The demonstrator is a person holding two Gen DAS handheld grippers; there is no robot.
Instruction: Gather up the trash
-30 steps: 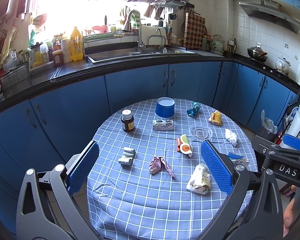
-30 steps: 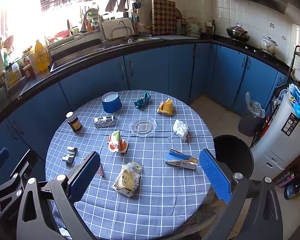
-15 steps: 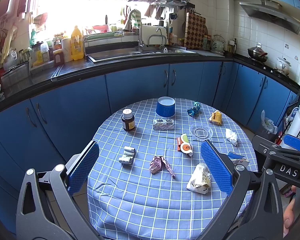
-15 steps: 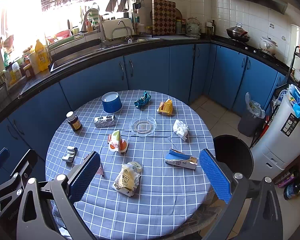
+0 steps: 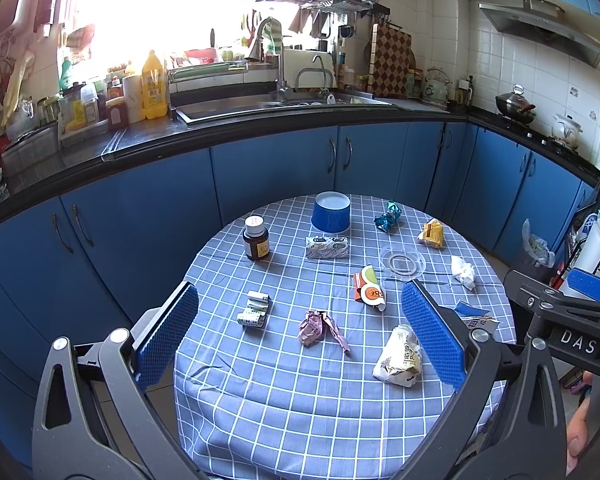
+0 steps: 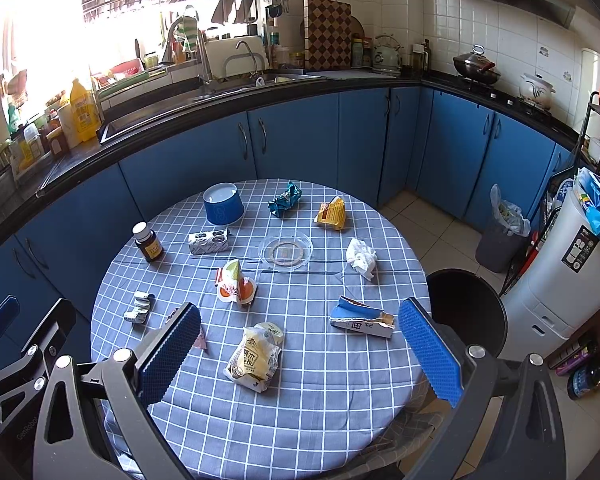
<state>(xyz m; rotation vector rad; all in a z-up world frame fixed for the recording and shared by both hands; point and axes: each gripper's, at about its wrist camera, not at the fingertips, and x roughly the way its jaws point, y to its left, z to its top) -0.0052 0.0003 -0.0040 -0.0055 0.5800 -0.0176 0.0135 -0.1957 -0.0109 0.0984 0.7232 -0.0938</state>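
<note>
Trash lies scattered over a round table [image 5: 284, 392] [image 6: 324, 396] with a blue checked cloth: a crumpled pink wrapper [image 5: 316, 326], a white and yellow food bag [image 5: 400, 356] [image 6: 256, 356], a torn blue carton [image 6: 360, 318], a white tissue [image 6: 362, 256], a yellow wrapper [image 6: 332, 213], a teal foil wrapper [image 6: 285, 198] and an orange wrapper [image 6: 234, 284]. My left gripper [image 5: 300, 336] hovers open above the table's near edge, nothing in it. My right gripper [image 6: 300, 354] hangs open over the near right side, empty. A black bin [image 6: 470, 312] stands by the table's right edge.
A brown pill bottle [image 5: 256, 238], an upturned blue cup [image 5: 331, 210], a clear glass dish [image 5: 402, 262] and small folded packets [image 5: 254, 309] also sit on the table. Blue cabinets [image 5: 276, 172] curve behind it. A grey lined bin [image 6: 500, 236] stands on the floor at right.
</note>
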